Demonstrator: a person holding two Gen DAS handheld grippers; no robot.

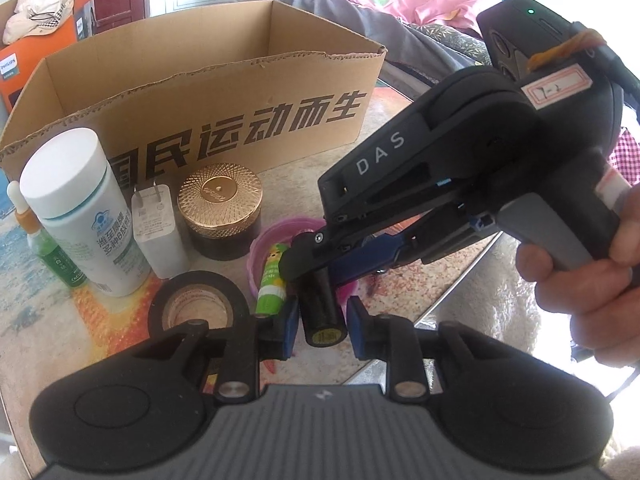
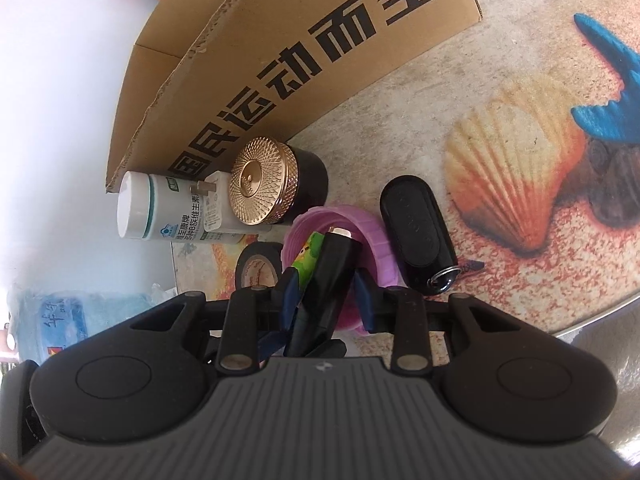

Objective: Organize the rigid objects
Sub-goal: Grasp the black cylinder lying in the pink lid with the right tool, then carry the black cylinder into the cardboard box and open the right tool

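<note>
Both grippers converge on the black cylindrical battery [image 1: 322, 312], lower centre, beside the green glue stick [image 1: 271, 280] in the pink plastic cup [image 1: 264, 240]. Left gripper [image 1: 322, 316] narrowly open, pads flanking it, contact unclear. Right gripper [image 2: 325, 296] narrowly open astride battery and stick; grip unclear. Probably a handover toward the open cardboard box [image 1: 224, 92] above.

The cardboard box [image 1: 224, 92] is showing brown with big black letters. The bottle [image 1: 86, 216] is showing white with a green-blue band. The plug [image 1: 158, 232] is looking white. The jar [image 1: 222, 216] is looking dark under a shiny gold lid with a criss-cross pattern. The tape roll [image 1: 200, 304] is black. The little tub [image 1: 276, 240] is pink-purple. The stick [image 1: 272, 280] is bright green. The battery [image 1: 322, 312] is black. The tablecloth [image 2: 516, 184] is showing an orange striped shell and a blue starfish.
</note>
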